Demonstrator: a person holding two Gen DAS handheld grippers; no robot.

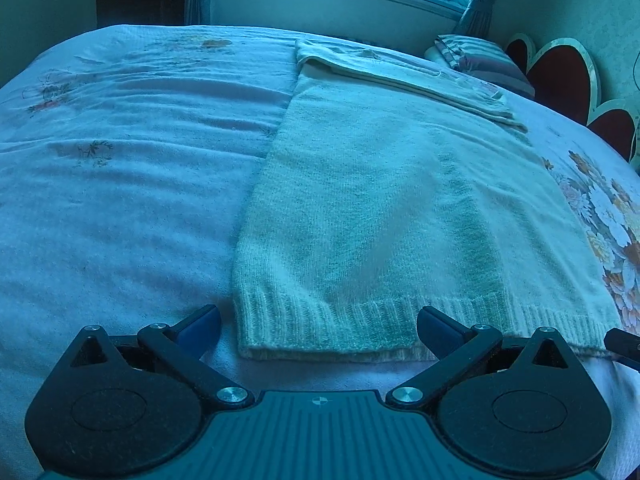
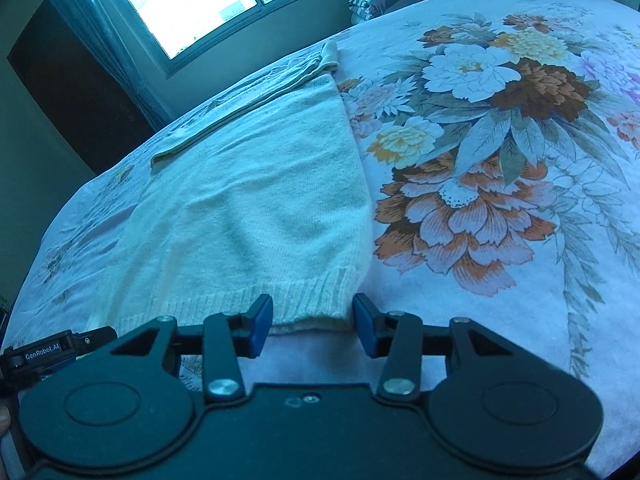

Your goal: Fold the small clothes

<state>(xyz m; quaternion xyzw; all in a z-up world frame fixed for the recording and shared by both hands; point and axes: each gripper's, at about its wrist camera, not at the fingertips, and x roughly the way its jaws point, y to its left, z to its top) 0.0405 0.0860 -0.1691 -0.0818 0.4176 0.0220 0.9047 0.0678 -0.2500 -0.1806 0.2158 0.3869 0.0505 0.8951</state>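
Cream knit sweater [image 1: 376, 200] lies flat on the floral bedspread [image 1: 120, 168], sleeve folded across its far end, ribbed hem nearest me; my left gripper [image 1: 319, 326] and right gripper [image 2: 313, 326] both spread wide, empty, at its hem corners.

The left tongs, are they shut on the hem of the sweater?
No, the left tongs stand wide open, with the sweater hem lying flat between the two fingers.

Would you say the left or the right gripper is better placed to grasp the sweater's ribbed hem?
Probably right: the right gripper frames the sweater hem's right corner between open fingers. The left gripper is open too, spanning the left corner.
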